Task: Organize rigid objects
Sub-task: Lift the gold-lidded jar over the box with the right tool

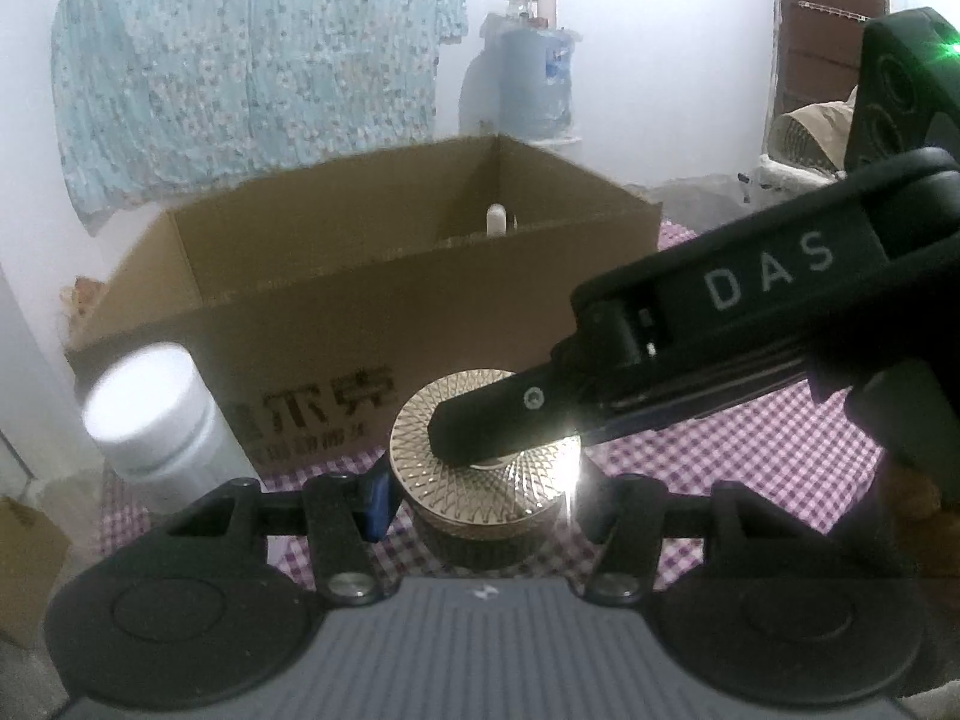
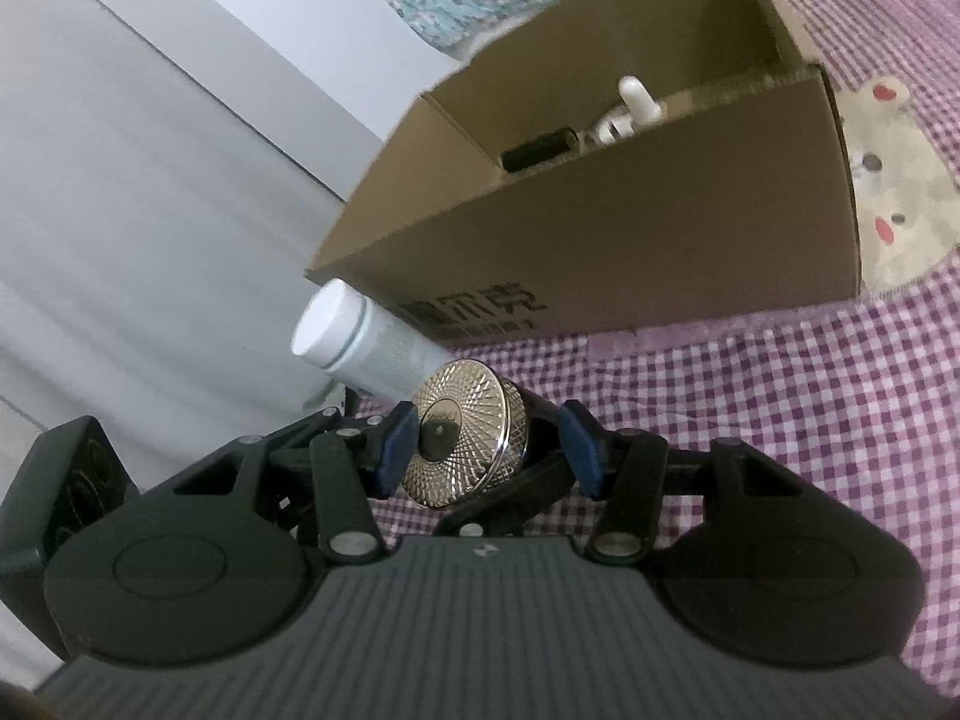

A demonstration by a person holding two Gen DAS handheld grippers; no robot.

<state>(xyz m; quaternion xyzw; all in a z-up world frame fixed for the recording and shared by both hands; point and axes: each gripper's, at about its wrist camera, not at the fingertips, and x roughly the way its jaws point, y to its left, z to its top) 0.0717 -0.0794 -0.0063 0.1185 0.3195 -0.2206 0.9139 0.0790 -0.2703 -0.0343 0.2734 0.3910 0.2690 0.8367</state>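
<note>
A dark jar with a gold patterned lid [image 1: 480, 468] stands on the purple checked cloth, in front of a cardboard box [image 1: 336, 324]. My left gripper [image 1: 489, 498] has its blue pads at the jar's sides, at or near contact. My right gripper [image 1: 468, 426] reaches in from the right, over the lid. In the right wrist view the lid [image 2: 465, 435] sits between the right gripper's [image 2: 489, 450] blue pads [image 2: 396, 450], which stand apart from it. A white bottle [image 1: 162, 420] stands left of the jar; it also shows in the right wrist view [image 2: 366, 339].
The open box [image 2: 660, 252] holds a white bottle [image 2: 636, 96] and a dark cylinder [image 2: 540, 156]. A floral cloth [image 1: 252, 66] hangs behind. A bear-print patch [image 2: 894, 180] lies right of the box. A white wall [image 2: 150, 180] is to the left.
</note>
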